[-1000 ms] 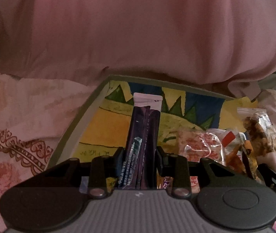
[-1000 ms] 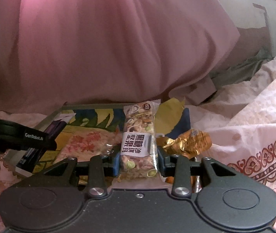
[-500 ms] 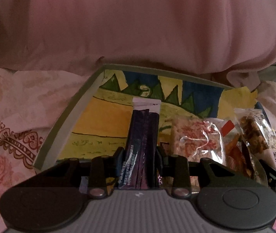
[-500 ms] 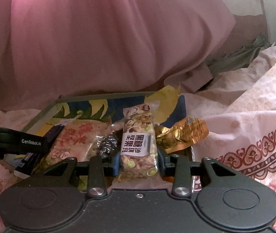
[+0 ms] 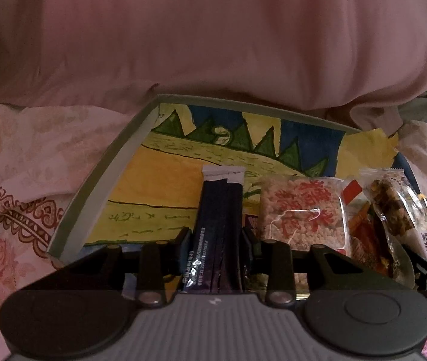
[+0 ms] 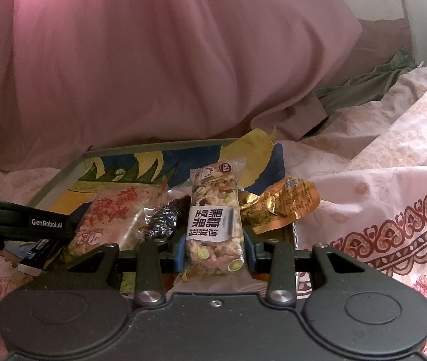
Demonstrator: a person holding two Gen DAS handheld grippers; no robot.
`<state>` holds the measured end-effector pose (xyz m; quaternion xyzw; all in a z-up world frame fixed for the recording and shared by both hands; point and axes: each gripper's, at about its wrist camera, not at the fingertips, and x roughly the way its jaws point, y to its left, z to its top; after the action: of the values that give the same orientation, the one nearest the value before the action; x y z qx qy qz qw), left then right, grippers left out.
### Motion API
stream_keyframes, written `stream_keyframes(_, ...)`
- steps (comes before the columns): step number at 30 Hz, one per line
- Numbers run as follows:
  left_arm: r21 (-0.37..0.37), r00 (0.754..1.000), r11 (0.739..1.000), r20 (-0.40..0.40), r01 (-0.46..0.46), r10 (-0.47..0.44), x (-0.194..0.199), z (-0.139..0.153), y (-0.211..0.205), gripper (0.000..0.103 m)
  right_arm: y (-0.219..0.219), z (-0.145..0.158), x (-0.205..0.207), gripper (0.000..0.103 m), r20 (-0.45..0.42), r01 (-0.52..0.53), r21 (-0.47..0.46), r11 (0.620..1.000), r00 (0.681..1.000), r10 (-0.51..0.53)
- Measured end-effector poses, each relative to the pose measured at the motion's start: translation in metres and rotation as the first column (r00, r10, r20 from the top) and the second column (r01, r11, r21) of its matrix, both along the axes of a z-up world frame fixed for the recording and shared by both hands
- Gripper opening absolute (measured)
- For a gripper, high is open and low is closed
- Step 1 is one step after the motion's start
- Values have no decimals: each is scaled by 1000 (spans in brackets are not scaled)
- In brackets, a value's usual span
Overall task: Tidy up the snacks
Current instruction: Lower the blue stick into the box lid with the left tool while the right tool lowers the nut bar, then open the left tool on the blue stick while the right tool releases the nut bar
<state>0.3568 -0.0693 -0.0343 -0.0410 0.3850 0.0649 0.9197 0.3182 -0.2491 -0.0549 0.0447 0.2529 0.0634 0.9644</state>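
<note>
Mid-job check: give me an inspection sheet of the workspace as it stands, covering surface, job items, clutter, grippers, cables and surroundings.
Surface: floral bedsheet; a shallow box with a painted lining lies on it.
Job's things: dark purple stick sachets, nut bar, rice cracker pack, orange foil pack at the box's right edge.
Clutter: crinkled dark wrapper among the snacks.
Grippers: left gripper shut on the sachets; right gripper shut on the nut bar.
Cables: nothing seen.
Surroundings: pink duvet behind the box, grey-green cloth, wall at the right.
</note>
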Motion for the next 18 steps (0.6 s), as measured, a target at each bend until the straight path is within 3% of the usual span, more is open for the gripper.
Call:
stream_keyframes(6,4,1000,1000,3,0,0,0,0,0,43,0,1,0,42,3,-3,-6,1000,1000,3)
stream_keyframes(9,6,1000,1000,5,-6,6,-1,0,0,51,1,3,-1,46,9,-3,-11,1000,1000,3)
stream_keyframes(18,21,999,999,29,-31,30,-11,9,2,81,-2,17,-15,73,51,14,-14,1000,999,-13)
